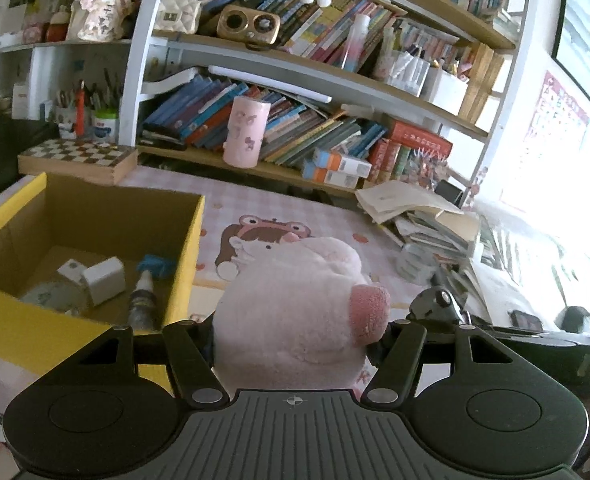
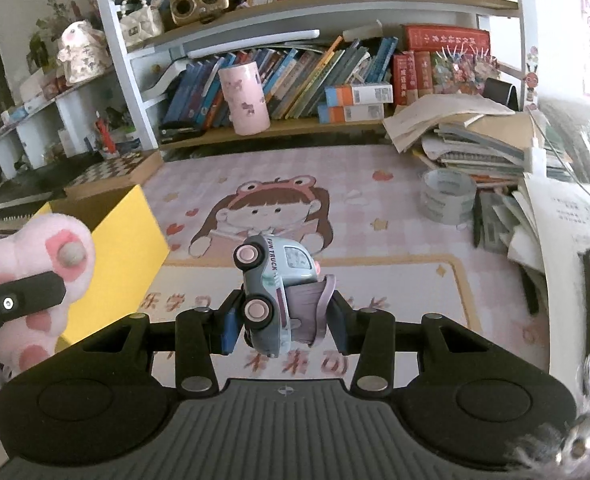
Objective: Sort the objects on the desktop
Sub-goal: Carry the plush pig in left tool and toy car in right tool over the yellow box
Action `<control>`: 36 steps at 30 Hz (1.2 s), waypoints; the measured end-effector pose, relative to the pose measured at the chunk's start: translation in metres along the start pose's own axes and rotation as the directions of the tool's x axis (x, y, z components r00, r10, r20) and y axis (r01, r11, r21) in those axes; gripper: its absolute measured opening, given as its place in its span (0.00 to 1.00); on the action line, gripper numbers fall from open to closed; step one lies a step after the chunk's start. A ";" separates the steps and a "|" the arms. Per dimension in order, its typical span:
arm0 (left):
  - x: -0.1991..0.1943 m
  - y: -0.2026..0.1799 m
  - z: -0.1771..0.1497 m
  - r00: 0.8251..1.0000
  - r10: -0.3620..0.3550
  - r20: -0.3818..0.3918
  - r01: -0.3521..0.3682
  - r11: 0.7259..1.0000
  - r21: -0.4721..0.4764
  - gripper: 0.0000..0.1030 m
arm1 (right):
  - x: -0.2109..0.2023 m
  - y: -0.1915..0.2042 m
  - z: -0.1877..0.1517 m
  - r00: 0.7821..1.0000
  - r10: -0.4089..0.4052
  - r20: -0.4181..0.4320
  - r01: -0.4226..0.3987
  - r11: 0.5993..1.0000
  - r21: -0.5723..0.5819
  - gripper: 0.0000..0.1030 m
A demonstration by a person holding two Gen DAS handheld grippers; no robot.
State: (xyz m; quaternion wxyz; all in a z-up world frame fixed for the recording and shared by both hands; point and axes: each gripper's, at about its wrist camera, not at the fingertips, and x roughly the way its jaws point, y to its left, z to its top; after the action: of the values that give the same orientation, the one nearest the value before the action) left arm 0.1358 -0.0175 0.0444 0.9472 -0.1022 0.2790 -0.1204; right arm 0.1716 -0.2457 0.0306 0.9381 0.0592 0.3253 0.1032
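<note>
Left wrist, left gripper (image 1: 295,340) pinching one plush (image 1: 295,300), right gripper (image 2: 283,320) pinching one toy truck (image 2: 275,292)

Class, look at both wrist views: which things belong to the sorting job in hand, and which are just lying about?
Part of the job:
- plush toy, held in left gripper
- toy truck, held in right gripper
- yellow box

Lying about:
- tape roll
- paper stack
- pink tube
- chessboard
</note>
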 end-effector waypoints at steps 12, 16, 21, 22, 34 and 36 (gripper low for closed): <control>-0.052 0.055 -0.029 0.999 -0.012 -0.031 0.012 1.000 0.009 0.62 | -0.037 0.074 -0.044 0.999 -0.035 -0.021 0.034 0.998 -0.046 0.39; -0.070 0.073 -0.036 0.999 -0.020 -0.035 0.021 1.000 0.014 0.62 | -0.043 0.098 -0.059 0.999 -0.038 -0.038 0.036 0.998 -0.044 0.39; -0.087 0.093 -0.046 0.998 -0.018 -0.059 0.019 1.000 0.009 0.62 | -0.050 0.127 -0.076 0.997 -0.031 -0.064 0.027 0.998 -0.060 0.39; -0.090 0.097 -0.047 0.998 -0.018 -0.065 0.019 1.000 0.009 0.62 | -0.051 0.132 -0.078 0.997 -0.030 -0.067 0.026 0.998 -0.062 0.39; -0.108 0.126 -0.061 0.996 0.008 -0.092 -0.008 1.000 0.004 0.62 | -0.058 0.174 -0.095 0.993 -0.001 -0.116 -0.012 0.993 -0.118 0.40; -0.111 0.131 -0.061 0.997 0.015 -0.076 -0.016 1.000 -0.014 0.62 | -0.054 0.181 -0.096 0.991 0.005 -0.133 -0.025 0.989 -0.144 0.40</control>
State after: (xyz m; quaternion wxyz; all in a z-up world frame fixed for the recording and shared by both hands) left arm 0.0338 0.1310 0.0157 0.9360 -0.1023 0.3166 -0.1149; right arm 0.0418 -0.0781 0.0202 0.9154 -0.0139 0.3782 0.1375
